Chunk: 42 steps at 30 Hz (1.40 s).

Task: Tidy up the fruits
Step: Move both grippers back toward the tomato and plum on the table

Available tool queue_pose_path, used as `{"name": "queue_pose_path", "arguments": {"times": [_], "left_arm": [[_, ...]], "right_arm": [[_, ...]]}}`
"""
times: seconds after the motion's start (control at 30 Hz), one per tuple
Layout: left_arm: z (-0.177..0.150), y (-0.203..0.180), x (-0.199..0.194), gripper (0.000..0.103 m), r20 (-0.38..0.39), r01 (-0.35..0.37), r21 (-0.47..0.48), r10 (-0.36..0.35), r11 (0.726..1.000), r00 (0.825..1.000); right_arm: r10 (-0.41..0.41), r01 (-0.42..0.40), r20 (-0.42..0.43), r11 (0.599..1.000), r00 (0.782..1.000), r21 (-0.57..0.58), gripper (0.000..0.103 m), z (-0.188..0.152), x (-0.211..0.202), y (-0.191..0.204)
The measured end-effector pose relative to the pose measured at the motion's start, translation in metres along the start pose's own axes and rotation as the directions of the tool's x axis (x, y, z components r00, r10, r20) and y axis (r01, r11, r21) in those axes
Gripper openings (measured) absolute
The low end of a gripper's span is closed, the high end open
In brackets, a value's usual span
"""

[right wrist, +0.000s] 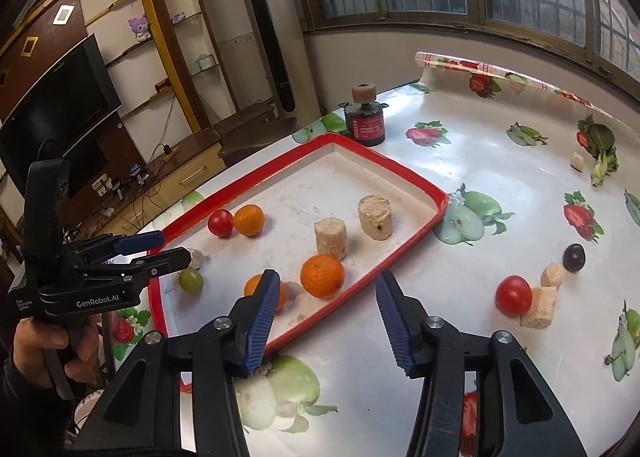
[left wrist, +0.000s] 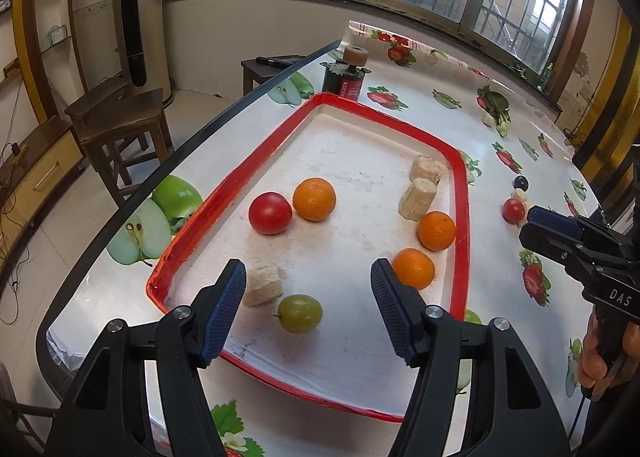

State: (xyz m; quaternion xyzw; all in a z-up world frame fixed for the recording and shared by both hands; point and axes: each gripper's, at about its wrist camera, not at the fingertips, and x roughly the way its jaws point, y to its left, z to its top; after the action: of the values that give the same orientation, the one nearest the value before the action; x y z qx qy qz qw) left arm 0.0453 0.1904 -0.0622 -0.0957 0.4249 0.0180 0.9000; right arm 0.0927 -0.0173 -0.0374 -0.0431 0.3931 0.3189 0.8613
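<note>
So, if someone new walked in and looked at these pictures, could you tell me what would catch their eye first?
Probably the red-rimmed tray on the fruit-print tablecloth, holding three oranges, a red tomato, a green grape and pale cut chunks. Next, the small cluster left outside the tray to its right: another red tomato, a dark grape and two pale chunks. Both grippers are open and empty.
</note>
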Motion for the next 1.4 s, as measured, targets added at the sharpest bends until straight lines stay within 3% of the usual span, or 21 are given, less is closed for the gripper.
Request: {"name": "queue_pose_path", "arguments": {"times": [0.8,1.13,1.4], "left_arm": [[-0.010,-0.114,-0.002,0.064,-0.046,0.144,0.163,-0.138,0.976,0.989],[-0.007,-0.142,0.009,0.064,-0.070,0.186,0.195,-0.175,0.963,0.982],[0.007,-0.176,0.031,0.064,-0.096,0.243,0.236,-0.226,0.941,0.969]], "right_arm": [[-0.178,0.173,0.015,0.970,0.984,0.173,0.052,-0.063,-0.072,-0.101],[-0.194,0.188,0.013,0.960,0.981,0.206,0.052,-0.063,-0.069,-0.126],[-0.211,0.203,0.014,0.955,0.977,0.215,0.051,-0.041,-0.062,-0.152]]}}
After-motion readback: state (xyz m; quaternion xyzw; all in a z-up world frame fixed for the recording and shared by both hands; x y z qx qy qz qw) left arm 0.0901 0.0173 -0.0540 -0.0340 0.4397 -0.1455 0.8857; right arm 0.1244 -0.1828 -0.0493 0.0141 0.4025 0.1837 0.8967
